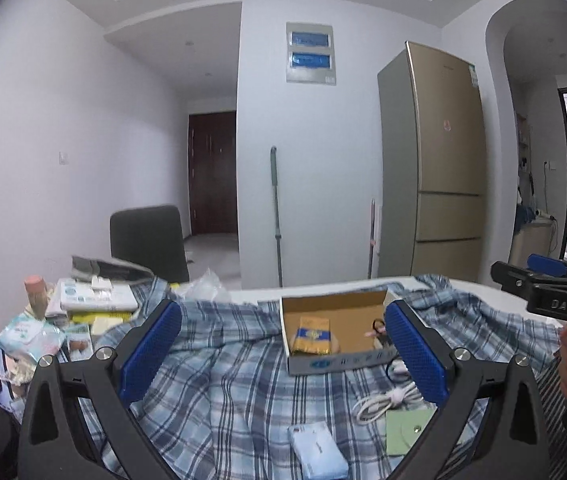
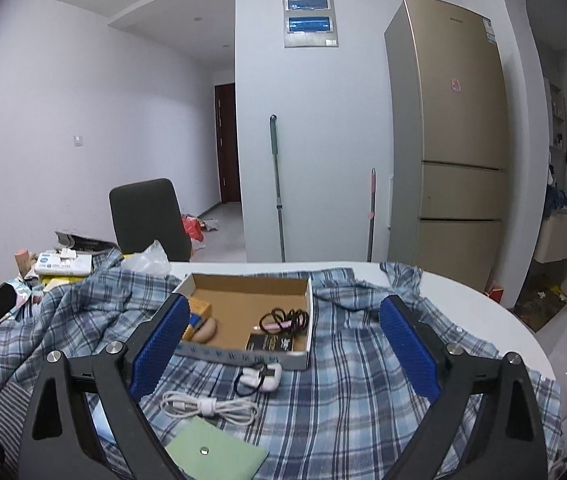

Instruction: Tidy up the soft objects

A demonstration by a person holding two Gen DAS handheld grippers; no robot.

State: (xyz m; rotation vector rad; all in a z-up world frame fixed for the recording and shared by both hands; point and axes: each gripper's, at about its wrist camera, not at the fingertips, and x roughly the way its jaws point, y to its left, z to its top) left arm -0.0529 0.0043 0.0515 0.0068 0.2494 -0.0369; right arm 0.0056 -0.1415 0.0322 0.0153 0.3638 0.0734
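Note:
A blue plaid shirt [image 1: 223, 392] [image 2: 355, 376] lies rumpled and spread over the white table. An open cardboard box [image 1: 335, 320] [image 2: 243, 304] sits on it, holding hair ties [image 2: 287, 318] and small packs. In front of the box lie a coiled white cable [image 1: 383, 400] [image 2: 207, 404], a white earbud case [image 2: 263, 376], a green pouch [image 1: 407, 432] [image 2: 215, 452] and a tissue pack [image 1: 315, 452]. My left gripper [image 1: 283, 352] hovers open above the shirt with nothing between its blue pads. My right gripper [image 2: 283, 348] is also open and empty, just before the box.
Books, tissue packs and a plastic bag [image 2: 151, 258] crowd the table's left end [image 1: 83, 304]. A dark chair [image 2: 147, 220] stands behind it. The rounded table edge [image 2: 483, 300] drops off to the right. A fridge [image 2: 451, 140] and mop [image 2: 277, 188] stand by the far wall.

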